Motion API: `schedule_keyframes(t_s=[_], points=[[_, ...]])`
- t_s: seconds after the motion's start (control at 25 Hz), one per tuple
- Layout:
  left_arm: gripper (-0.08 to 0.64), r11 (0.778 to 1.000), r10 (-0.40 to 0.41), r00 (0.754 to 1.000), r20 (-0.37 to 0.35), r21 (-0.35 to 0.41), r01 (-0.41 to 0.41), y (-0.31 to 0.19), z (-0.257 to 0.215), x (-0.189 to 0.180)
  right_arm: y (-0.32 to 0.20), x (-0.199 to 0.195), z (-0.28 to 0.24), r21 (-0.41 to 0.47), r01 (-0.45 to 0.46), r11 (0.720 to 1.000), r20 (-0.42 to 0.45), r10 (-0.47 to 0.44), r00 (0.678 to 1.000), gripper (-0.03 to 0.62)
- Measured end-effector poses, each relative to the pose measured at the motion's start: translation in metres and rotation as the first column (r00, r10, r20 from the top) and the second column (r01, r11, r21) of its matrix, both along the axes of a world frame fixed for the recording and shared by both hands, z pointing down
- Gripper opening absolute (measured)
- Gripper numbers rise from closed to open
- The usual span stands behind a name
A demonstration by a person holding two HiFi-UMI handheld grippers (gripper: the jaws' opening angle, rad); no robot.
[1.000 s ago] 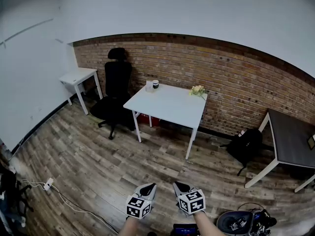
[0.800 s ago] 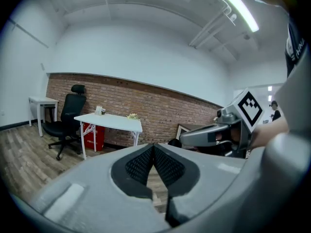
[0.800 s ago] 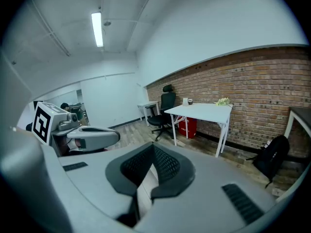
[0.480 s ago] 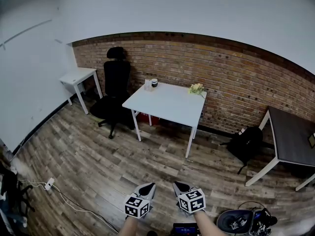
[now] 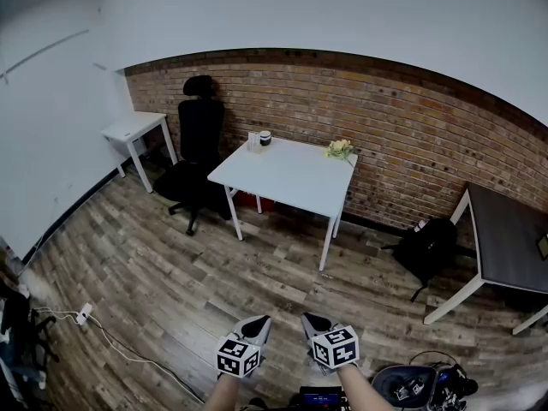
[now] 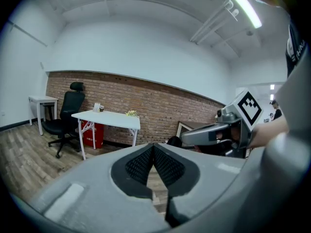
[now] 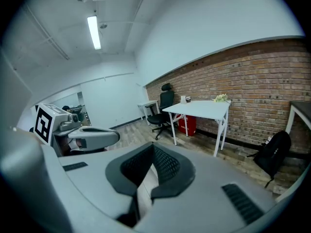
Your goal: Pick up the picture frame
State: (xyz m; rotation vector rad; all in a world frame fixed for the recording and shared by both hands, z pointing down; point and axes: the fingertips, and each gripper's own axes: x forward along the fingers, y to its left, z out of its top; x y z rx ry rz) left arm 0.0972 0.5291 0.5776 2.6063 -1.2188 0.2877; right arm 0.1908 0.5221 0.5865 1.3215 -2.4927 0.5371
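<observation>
Both grippers are held side by side low over the wooden floor, far from the white table (image 5: pixel 287 178). My left gripper (image 5: pixel 259 323) is shut and empty, and my right gripper (image 5: pixel 312 322) is shut and empty too. On the table's far left corner a small white upright object (image 5: pixel 253 140) stands beside a dark mug (image 5: pixel 265 137); it may be the picture frame. A small framed object (image 5: pixel 542 247) also lies on the dark table (image 5: pixel 505 234) at the right edge. Which of the two is the frame I cannot tell. In the left gripper view the shut gripper (image 6: pixel 153 147) points toward the table (image 6: pixel 109 117).
A black office chair (image 5: pixel 196 157) stands left of the white table, with a small white side table (image 5: pixel 133 128) beyond. Flowers (image 5: pixel 340 149) sit on the table's far right corner, a red box (image 6: pixel 92 133) beneath. A black backpack (image 5: pixel 425 252) leans by the brick wall. A cable and power strip (image 5: pixel 83 318) lie lower left.
The view has shifted slightly: the table and chair sit a little higher and further left in the frame. Both grippers stay shut, side by side.
</observation>
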Motion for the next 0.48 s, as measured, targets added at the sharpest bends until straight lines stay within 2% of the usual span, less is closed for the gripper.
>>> schedule_keyframes(t_s=[0.24,0.48], points=[[0.011,1.000,-0.020,1.000,0.015,-0.016,0.020,-0.001,0.009,0.015,-0.005,0.015,0.011,-0.017,0.021,1.000,0.013,-0.021,1.000,0.008],[0.011,0.998,-0.040,0.999,0.021,-0.039,0.041,-0.019,0.019,0.011,-0.026,0.015,0.020,-0.039,0.030,0.999,0.023,-0.029,0.999,0.008]])
